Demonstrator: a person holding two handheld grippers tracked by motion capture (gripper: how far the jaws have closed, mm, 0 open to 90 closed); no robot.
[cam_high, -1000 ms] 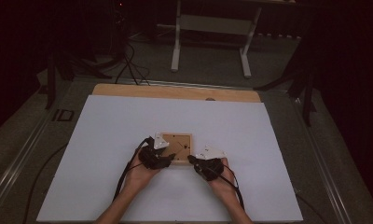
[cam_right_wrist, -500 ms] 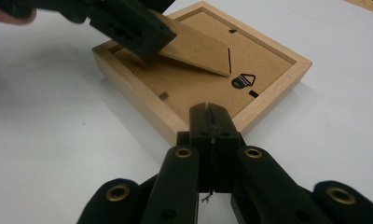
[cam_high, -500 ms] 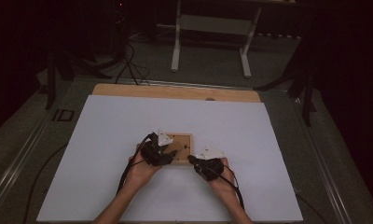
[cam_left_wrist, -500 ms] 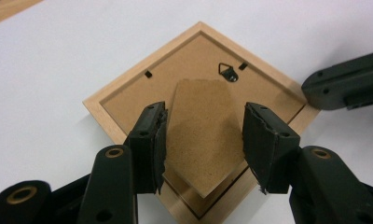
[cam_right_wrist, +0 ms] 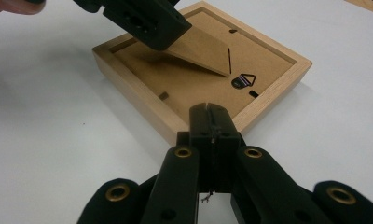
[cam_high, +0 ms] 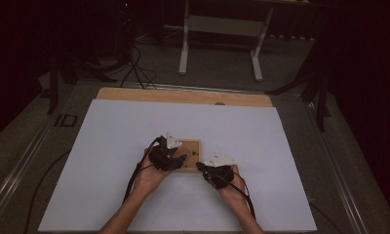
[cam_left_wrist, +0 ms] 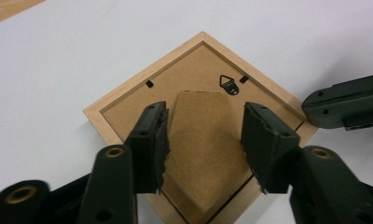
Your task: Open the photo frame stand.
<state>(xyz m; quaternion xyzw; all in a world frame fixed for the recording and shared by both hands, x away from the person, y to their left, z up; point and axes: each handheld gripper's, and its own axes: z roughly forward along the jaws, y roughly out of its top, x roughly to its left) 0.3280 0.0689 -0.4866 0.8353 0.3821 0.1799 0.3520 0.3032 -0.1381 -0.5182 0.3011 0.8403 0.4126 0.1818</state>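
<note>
The left gripper (cam_left_wrist: 204,142), its jaws just opened wider, straddled the raised stand (cam_left_wrist: 204,154) of the face-down frame (cam_high: 189,168) lying mid-table (cam_high: 110,141), while the right gripper (cam_right_wrist: 211,122), closed and empty, pressed against the frame's edge, apparently bracing it.

My left gripper (cam_left_wrist: 203,140) covers the near corner of the picture frame (cam_left_wrist: 128,95); its stand's (cam_left_wrist: 198,154) near end is cut off.
</note>
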